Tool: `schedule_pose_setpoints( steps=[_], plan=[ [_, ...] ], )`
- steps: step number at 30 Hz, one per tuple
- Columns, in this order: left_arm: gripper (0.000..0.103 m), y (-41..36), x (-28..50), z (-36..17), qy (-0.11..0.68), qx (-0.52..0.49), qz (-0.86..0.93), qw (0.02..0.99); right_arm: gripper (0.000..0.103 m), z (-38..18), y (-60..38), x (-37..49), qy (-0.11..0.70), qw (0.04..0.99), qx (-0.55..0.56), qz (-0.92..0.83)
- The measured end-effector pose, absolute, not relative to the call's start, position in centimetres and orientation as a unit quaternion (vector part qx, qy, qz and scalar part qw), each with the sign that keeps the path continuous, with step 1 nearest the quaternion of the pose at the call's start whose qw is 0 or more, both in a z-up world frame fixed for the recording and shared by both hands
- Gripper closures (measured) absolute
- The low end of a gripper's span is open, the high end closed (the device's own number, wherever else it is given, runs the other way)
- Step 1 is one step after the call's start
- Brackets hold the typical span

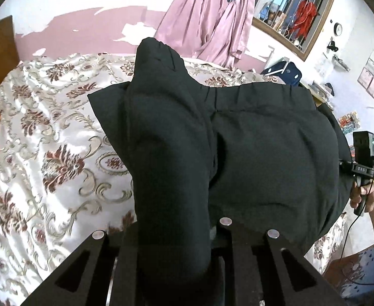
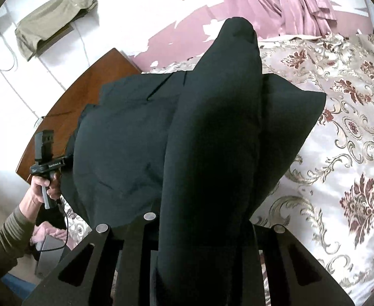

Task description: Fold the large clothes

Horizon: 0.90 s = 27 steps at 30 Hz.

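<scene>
Black garment (image 1: pixel 263 153) hung bunched in both tools: the left gripper (image 1: pixel 171 250) pinched one fold at bottom centre, the right gripper (image 2: pixel 207 242) another. It looked soft, floppy, fairly light; edges seemed the best grip. Below lay the floral bedspread (image 1: pixel 46 127), pink curtains (image 1: pixel 212 20) at top.

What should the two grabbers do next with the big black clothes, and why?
Probably carry the held edge forward and lay it down. Both the left gripper and right gripper are shut on the black garment, which hangs bunched and lifted above the floral bedspread, its far edge resting there, so the fold isn't finished.
</scene>
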<state>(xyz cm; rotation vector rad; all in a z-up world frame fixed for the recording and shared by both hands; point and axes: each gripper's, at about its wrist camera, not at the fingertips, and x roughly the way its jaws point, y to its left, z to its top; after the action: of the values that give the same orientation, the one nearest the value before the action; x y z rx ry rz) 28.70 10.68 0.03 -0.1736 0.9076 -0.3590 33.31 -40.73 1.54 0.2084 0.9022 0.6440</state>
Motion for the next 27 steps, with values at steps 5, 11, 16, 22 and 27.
schedule_pose_setpoints(
  steps=[5,11,16,22,27],
  plan=[
    [0.085,11.4,24.8,0.3,0.434,-0.084,-0.166,0.882,0.085,1.6,-39.9,29.4,0.424,0.846,0.093,0.311],
    [0.085,11.8,21.3,-0.1,0.436,-0.088,-0.16,0.881,0.085,1.6,-39.3,26.1,0.427,0.844,0.087,0.313],
    [0.085,11.8,19.3,-1.1,0.442,-0.087,-0.158,0.878,0.085,1.0,-39.3,24.5,0.435,0.841,0.081,0.312],
    [0.085,11.1,19.3,-3.1,0.456,-0.086,-0.163,0.871,0.085,-0.8,-39.9,24.1,0.449,0.836,0.084,0.305],
    [0.085,10.0,21.2,-5.7,0.47,-0.088,-0.168,0.862,0.085,-3.2,-40.7,25.2,0.466,0.83,0.094,0.291]
  ],
)
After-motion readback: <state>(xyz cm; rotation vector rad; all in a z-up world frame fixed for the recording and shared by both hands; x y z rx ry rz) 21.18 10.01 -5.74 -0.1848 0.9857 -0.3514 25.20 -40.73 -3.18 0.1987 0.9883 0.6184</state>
